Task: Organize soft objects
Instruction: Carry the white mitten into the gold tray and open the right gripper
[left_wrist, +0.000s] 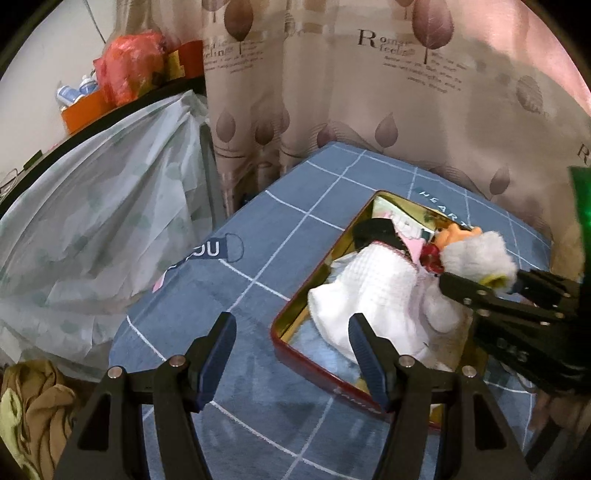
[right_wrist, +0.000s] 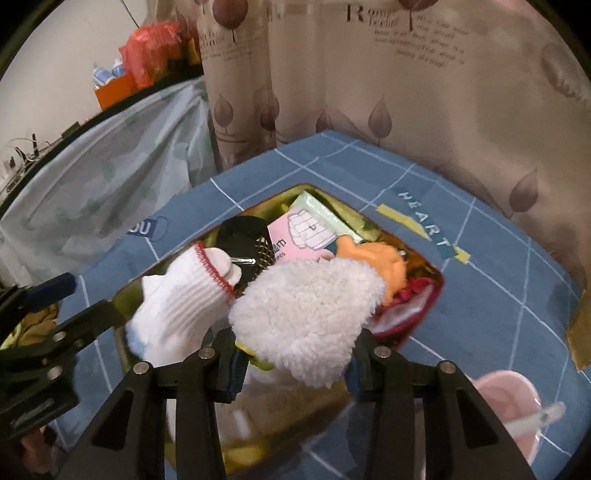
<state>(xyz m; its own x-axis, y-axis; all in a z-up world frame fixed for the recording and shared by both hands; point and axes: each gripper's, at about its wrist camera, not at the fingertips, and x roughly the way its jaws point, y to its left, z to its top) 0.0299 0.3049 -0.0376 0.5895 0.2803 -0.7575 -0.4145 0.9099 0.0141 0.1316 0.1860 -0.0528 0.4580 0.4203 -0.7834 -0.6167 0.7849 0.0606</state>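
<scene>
Nearly done — white sock (right_wrist: 177, 310), black item and pink packet already in gold tin (left_wrist: 295, 314). Right gripper (right_wrist: 295, 363) clamped on fluffy plush toy (right_wrist: 306, 317) above tin; left gripper (left_wrist: 291, 343) wide open, empty — toy left to drop.

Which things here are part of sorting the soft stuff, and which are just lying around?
Part of the job:
- fluffy white toy, held in the right gripper
- white sock in the tin
- tin they go into
- left gripper, open and holding nothing

Just lying around:
- pink cup
- red bag on the shelf
- leaf curtain
</scene>
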